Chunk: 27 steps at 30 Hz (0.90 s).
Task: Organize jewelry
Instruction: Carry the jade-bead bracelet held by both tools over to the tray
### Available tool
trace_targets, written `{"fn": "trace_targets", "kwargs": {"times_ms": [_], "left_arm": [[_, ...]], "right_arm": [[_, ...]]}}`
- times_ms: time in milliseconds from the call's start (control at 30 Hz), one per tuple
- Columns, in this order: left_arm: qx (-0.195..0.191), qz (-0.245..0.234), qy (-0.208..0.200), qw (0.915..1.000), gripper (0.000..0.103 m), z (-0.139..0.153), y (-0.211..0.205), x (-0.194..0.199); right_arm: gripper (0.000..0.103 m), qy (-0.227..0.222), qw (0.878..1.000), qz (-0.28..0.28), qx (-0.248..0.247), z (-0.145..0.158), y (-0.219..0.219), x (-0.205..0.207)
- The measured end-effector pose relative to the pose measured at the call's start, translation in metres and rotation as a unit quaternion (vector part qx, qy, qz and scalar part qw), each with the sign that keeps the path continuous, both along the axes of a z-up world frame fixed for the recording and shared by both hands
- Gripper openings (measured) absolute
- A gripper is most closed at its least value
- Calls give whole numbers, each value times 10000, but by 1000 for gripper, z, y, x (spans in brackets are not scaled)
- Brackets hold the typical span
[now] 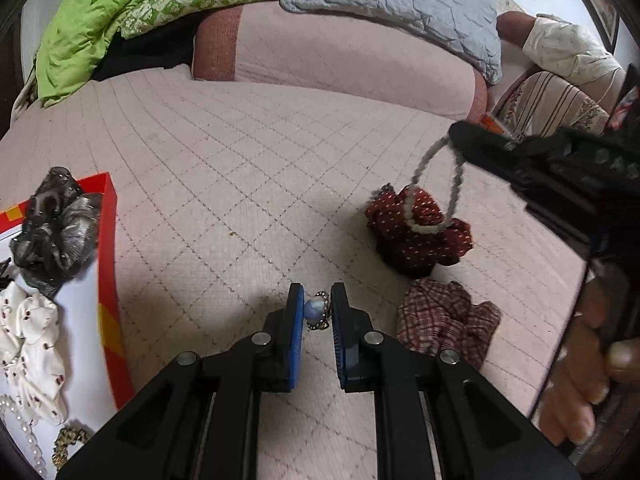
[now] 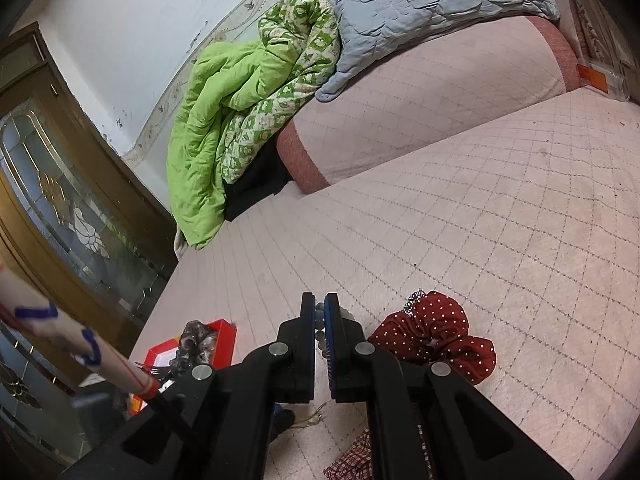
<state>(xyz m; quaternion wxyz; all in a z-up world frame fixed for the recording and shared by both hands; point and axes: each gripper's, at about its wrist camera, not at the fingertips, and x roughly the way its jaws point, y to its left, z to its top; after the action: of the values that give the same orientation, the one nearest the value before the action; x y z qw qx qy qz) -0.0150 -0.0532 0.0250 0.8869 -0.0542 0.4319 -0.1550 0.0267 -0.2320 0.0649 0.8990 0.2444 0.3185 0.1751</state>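
Observation:
My left gripper (image 1: 317,313) is shut on a pearl ring (image 1: 318,312) with a dark jewelled rim, held above the pink quilted bed. At the right of the left wrist view my right gripper (image 1: 456,136) is shut on a pale beaded bracelet (image 1: 434,188) that hangs as a loop over a red dotted scrunchie (image 1: 420,236). In the right wrist view the beads (image 2: 319,322) show between the shut fingertips of my right gripper (image 2: 319,312). A red-edged box (image 1: 108,292) at the left holds scrunchies, pearls and a gold chain.
A plaid scrunchie (image 1: 446,326) lies right of my left gripper. The red box (image 2: 224,340) and red scrunchie (image 2: 436,332) flank my right gripper. A green quilt (image 2: 240,112), grey blanket (image 2: 408,4) and bolster (image 1: 340,56) lie at the bed's far side. A wooden door (image 2: 60,200) stands left.

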Motion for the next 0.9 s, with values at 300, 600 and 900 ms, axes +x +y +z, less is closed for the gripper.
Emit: {"fn": "trace_targets", "kwargs": {"times_ms": [300,600,900], "left_arm": [[4,59,-325,9995,13,27,15,-19],[150,262,-618,9976,13,45,46,-38],[152,561,-771,9953,13,58,84,-57]], "right_arm": [[5,35,9998,121,-120,-3,14,-7],[5,-29,9984,433,-367,-4,43,-17],[5,-103,9958,795,-451,-2,76,-36]]}}
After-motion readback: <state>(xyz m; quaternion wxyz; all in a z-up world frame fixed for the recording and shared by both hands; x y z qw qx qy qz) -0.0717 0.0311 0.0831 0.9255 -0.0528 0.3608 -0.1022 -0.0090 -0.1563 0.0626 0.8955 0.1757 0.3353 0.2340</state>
